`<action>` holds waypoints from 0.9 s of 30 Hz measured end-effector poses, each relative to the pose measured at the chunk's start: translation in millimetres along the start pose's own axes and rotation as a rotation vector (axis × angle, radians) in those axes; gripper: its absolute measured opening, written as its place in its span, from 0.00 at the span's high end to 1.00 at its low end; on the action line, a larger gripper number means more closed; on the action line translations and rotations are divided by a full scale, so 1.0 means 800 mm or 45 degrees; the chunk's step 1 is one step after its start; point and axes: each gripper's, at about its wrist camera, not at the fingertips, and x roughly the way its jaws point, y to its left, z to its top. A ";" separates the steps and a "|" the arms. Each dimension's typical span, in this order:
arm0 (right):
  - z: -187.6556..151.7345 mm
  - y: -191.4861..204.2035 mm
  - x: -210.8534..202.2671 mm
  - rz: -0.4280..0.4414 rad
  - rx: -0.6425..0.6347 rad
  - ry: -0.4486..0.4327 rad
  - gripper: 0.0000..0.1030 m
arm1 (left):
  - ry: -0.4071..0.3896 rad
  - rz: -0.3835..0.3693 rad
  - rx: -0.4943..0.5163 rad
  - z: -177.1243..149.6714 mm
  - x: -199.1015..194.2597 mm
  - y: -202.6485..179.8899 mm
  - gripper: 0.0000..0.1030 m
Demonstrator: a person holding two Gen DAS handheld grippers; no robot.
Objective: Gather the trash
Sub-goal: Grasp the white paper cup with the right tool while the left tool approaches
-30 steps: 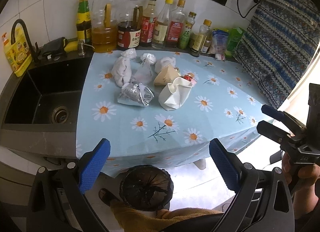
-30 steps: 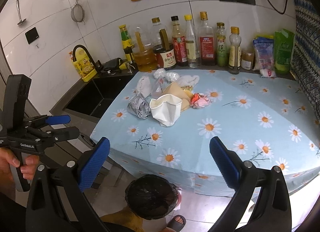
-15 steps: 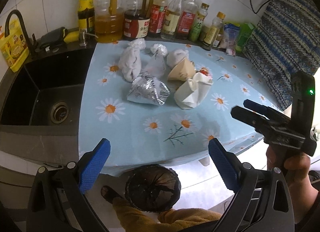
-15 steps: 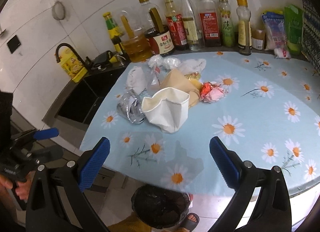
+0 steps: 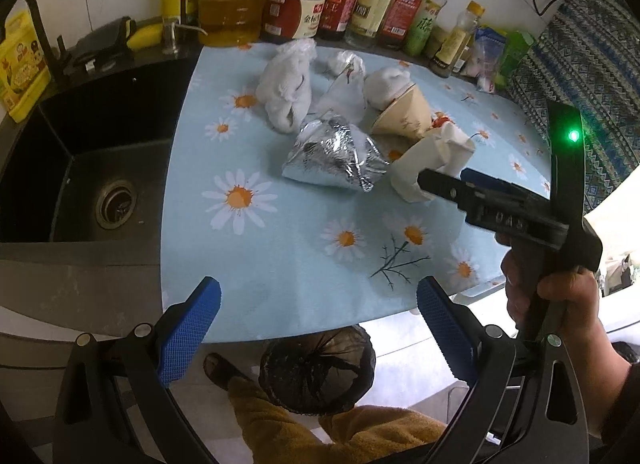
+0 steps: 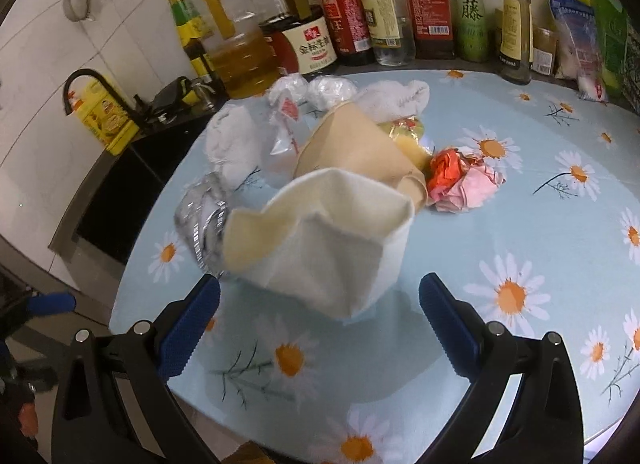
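Both grippers spread wide and empty over the daisy tablecloth (image 6: 520, 224).

The right gripper (image 6: 320, 308) frames the crumpled white paper cup (image 6: 320, 240) just ahead; beyond it stand bottles, one green label reading 藤 (image 6: 472, 12). The left gripper (image 5: 318, 312) hangs above a black-lined bin (image 5: 316, 368), foil wrapper (image 5: 332, 160) farther ahead.

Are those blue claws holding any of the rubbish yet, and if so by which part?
Nothing is held. The right gripper is open just short of the crumpled white cup; the left gripper is open and empty.
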 end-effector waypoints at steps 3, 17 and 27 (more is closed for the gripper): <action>0.005 0.001 0.007 0.000 -0.005 -0.006 0.04 | 0.009 -0.014 0.002 0.004 0.007 0.003 0.08; 0.008 -0.003 0.009 -0.012 -0.049 -0.020 0.30 | 0.030 -0.026 0.001 0.015 0.022 0.007 0.08; 0.006 -0.003 -0.030 0.006 -0.065 -0.082 0.31 | -0.002 -0.002 0.027 0.035 0.025 -0.002 0.07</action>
